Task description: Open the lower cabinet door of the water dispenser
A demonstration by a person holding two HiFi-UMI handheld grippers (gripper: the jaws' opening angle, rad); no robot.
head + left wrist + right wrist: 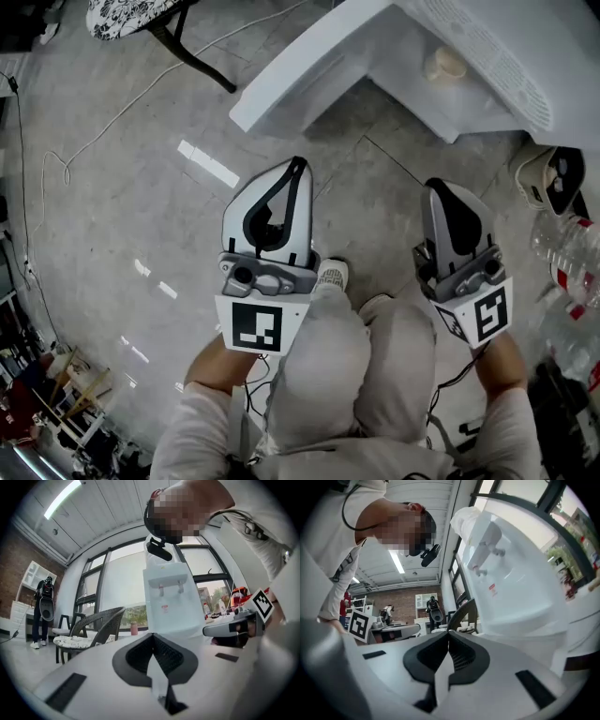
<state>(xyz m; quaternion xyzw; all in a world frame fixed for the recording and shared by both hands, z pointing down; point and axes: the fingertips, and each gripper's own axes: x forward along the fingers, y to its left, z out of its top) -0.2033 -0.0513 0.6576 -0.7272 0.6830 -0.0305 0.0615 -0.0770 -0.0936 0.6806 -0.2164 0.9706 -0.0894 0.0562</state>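
The white water dispenser [487, 47] stands at the top right of the head view. Its lower cabinet door [300, 70] is swung out to the left, and a round beige thing [445, 64] shows in the open compartment. My left gripper [298, 164] is shut and empty, its tip short of the door's outer edge. My right gripper [434, 186] is shut too, with nothing in it, a little way in front of the compartment. The left gripper view shows the dispenser [168, 602] upright beyond the closed jaws. It fills the right side [520, 583] of the right gripper view.
A chair with a patterned cushion [131, 14] stands at the top left, with a thin cable [94, 141] trailing over the grey floor. Clear plastic bottles [562, 248] and a white-and-black item [553, 178] sit at the right. My shoe [331, 274] is between the grippers. Another person [42, 606] stands far off.
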